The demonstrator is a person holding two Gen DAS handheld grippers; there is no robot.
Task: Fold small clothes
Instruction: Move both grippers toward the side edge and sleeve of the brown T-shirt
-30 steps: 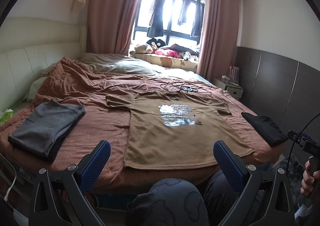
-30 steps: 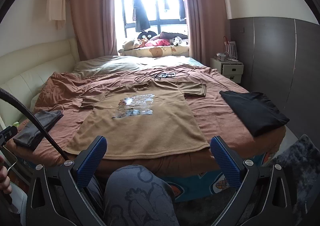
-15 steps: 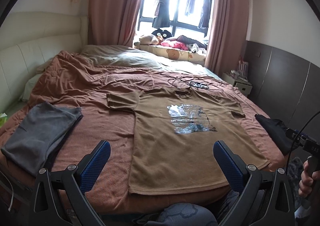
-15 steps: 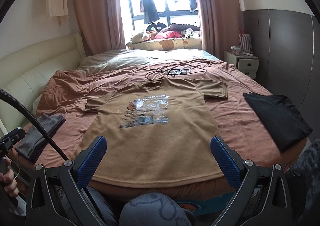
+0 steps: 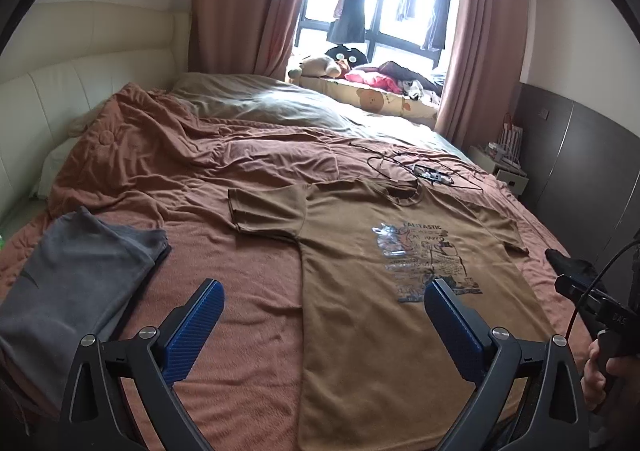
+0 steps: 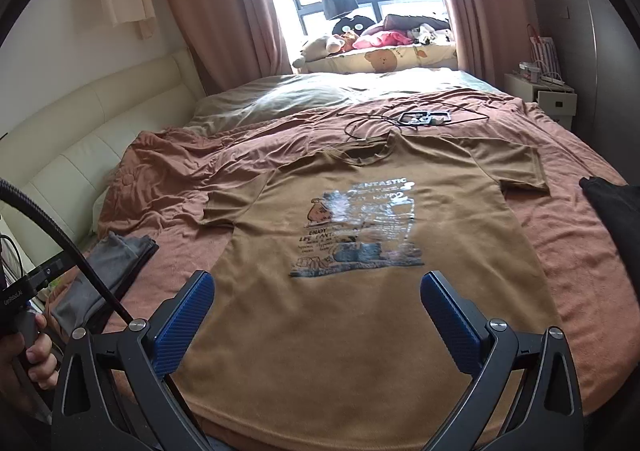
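A brown T-shirt (image 5: 360,291) (image 6: 360,323) with a printed picture on its chest lies flat and face up on the bed, collar away from me, both sleeves spread. My left gripper (image 5: 324,305) hovers open over the shirt's left lower half, nothing between its blue pads. My right gripper (image 6: 316,297) is open too, above the shirt's lower middle, just below the print. Neither touches the cloth.
A rust-brown bedspread (image 5: 180,179) covers the bed. A folded grey garment (image 5: 72,283) (image 6: 104,271) lies at the left edge, a black garment (image 6: 616,207) at the right. A black cable and small device (image 6: 424,117) lie beyond the collar. A nightstand (image 6: 544,95) stands at right.
Both grippers have risen and moved forward over the bed. The person's knee has dropped out of both views, and the shirt now fills more of each frame.
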